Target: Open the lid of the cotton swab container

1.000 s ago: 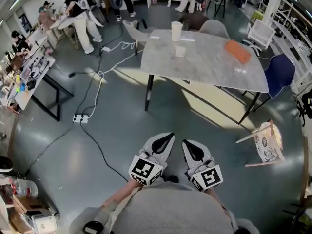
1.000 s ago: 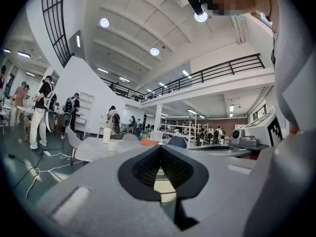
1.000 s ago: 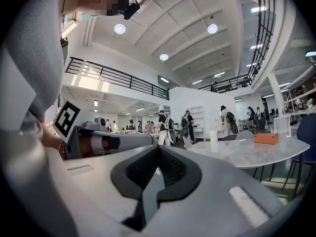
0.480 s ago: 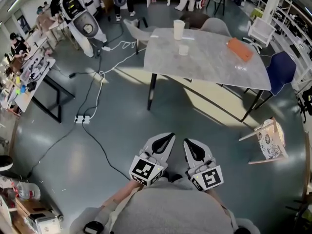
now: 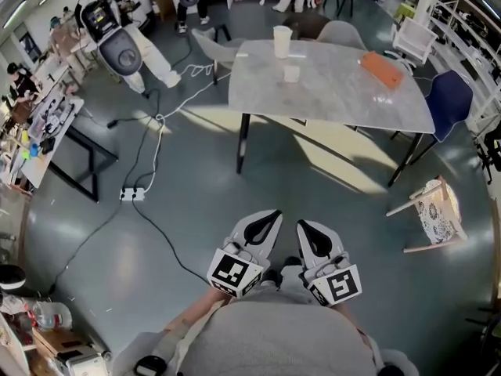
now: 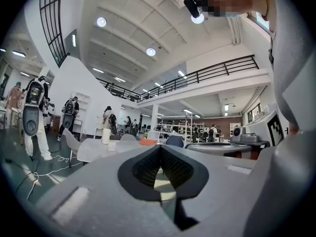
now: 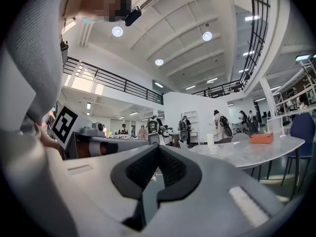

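Both grippers are held low and close to the body, side by side and just apart, pointed level toward the table. The left gripper point(image 5: 271, 216) is seen closed, its pads met at the tips and nothing caught between them. The same goes for the right gripper point(image 5: 302, 225): jaws together, empty. In each gripper view only floor and the far room are seen past the closed tips.

And the container point(image 5: 291, 73) is found well away, across a stretch of open floor. It is stood on the grey table point(image 5: 344, 104), in the left half of the top. At this range it is shown only as a short pale pot, and its lid cannot be made out. A taller white cup point(image 5: 282, 41) is set just beyond it, by the far edge. An orange box point(image 5: 381, 66) is laid toward the table's right end, well apart from the container. A blue chair point(image 5: 448, 100) is parked at that right end, and a pale chair point(image 5: 340, 31) is drawn up on the far side.

Down on the floor, cables are run from left of the table to a power strip point(image 5: 131, 193). A white robot point(image 5: 117, 47) is seen at the upper left, and a wooden stool point(image 5: 430, 219) is placed off to the right, near nothing else
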### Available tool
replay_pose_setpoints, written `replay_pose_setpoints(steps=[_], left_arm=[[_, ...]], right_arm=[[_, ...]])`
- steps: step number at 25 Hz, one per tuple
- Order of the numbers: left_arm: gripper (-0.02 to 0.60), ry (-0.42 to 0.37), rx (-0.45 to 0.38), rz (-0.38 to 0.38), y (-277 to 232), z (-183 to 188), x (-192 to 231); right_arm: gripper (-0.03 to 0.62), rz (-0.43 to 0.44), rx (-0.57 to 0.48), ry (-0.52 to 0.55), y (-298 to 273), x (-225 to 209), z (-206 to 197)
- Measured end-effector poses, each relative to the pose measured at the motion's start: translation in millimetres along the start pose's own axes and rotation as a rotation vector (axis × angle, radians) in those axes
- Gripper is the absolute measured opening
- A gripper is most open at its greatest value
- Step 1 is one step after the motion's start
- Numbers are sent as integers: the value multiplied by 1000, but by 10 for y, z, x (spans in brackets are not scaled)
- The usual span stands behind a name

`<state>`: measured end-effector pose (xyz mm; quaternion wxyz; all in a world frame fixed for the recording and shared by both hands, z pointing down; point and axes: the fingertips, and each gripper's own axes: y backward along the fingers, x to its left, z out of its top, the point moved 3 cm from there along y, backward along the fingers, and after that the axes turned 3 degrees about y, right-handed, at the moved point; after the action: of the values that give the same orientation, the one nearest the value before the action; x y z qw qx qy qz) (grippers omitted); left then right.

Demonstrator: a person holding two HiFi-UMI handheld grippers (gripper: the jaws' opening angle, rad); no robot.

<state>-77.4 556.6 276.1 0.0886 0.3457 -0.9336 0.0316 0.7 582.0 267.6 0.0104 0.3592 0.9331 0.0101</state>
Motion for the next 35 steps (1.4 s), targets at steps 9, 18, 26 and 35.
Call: replay_pose_setpoints(steps=[9,18,26,35], left_arm=[[-2,31,28,-34,-107,-113,36],[-2,1,11,-15,-373,-23,291],[-2,-15,12,-2,-872,38,570],[-2,-27,-8,37,-1694,173,862]], right_arm=[[2,-8,40,13,-25,-103,-144],[2,44,35,47,-364,-294,-111],[2,47,34,39,-699,-777,-125],[2,86,16,42,-1139,-1571,-3]])
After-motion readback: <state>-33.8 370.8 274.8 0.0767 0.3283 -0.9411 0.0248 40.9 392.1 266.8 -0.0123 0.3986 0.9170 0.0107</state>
